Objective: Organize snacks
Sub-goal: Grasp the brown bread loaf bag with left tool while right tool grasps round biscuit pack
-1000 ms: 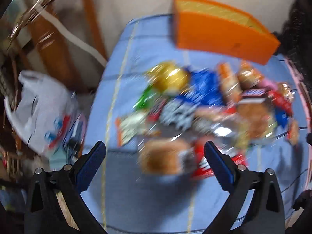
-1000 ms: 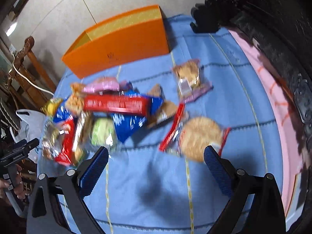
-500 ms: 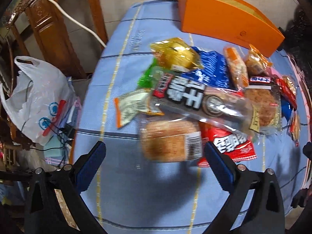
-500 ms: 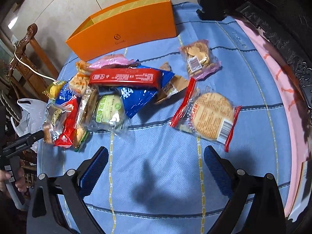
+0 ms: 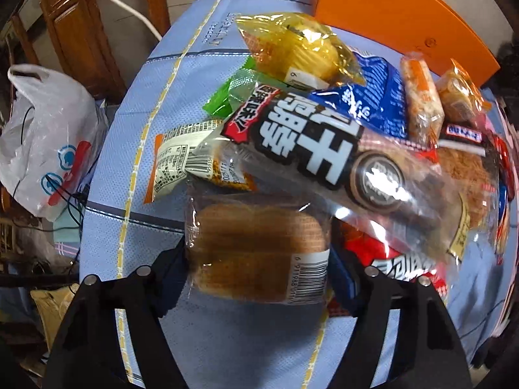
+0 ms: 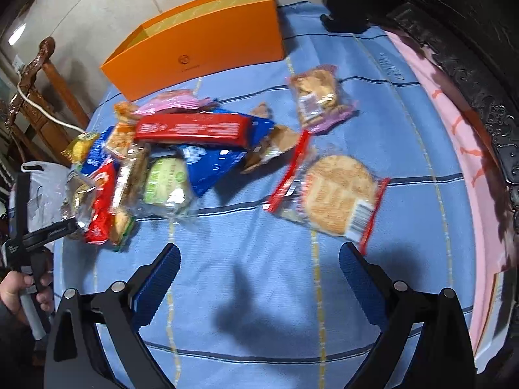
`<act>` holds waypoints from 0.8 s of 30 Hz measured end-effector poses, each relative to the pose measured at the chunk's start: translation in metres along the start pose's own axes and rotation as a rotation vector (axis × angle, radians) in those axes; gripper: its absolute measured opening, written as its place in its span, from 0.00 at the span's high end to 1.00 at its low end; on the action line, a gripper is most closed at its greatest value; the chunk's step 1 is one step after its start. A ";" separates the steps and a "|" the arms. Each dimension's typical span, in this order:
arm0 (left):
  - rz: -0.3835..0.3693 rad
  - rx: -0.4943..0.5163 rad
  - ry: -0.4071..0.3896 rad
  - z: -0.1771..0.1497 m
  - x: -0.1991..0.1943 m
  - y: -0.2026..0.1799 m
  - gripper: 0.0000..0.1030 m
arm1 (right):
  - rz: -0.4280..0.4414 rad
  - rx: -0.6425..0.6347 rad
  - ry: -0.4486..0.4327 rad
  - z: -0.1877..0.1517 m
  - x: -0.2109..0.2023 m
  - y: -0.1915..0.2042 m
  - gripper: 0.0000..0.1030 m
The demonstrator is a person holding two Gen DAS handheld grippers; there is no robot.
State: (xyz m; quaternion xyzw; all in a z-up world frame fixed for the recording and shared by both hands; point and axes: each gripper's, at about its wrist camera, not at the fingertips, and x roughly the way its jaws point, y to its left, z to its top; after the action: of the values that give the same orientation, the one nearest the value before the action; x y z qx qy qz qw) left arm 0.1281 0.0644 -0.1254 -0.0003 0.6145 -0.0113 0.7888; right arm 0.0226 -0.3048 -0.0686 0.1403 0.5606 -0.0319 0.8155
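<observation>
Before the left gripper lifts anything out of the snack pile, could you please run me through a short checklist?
1. Bread packet sits between the fingers of the left gripper, which are closing: ok.
2. Pads firmly pressing the wrapper: cannot tell.
3. Packet free to lift: not ok, the black sausage pack overlaps its top edge.
4. Orange box stands open-topped: ok.
5. Right gripper open, empty, away from the pile: ok.
</observation>
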 end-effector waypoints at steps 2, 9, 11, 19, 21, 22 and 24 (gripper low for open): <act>-0.011 0.001 0.005 -0.006 -0.003 0.004 0.31 | -0.066 -0.026 -0.016 0.002 0.004 -0.008 0.04; -0.030 -0.002 0.021 -0.023 -0.010 0.008 0.31 | -0.194 -0.094 -0.023 0.019 0.036 -0.028 0.04; -0.029 -0.021 0.033 -0.024 -0.007 0.010 0.31 | -0.234 -0.152 0.004 0.027 0.054 -0.026 0.04; -0.004 -0.047 0.030 -0.012 0.000 0.003 0.31 | -0.229 -0.156 0.022 0.045 0.081 -0.026 0.28; -0.011 -0.049 0.034 -0.011 -0.002 0.003 0.31 | -0.217 -0.177 0.029 0.045 0.074 -0.024 0.32; -0.014 -0.051 0.034 -0.011 -0.003 0.003 0.32 | -0.191 -0.164 0.029 0.045 0.070 -0.026 0.33; -0.017 -0.054 0.033 -0.015 -0.007 0.004 0.32 | -0.152 -0.139 0.011 0.042 0.055 -0.031 0.33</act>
State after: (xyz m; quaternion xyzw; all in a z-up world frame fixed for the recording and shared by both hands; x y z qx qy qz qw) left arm 0.1119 0.0685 -0.1219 -0.0267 0.6275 -0.0011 0.7782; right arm 0.0745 -0.3397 -0.1118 0.0404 0.5749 -0.0538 0.8155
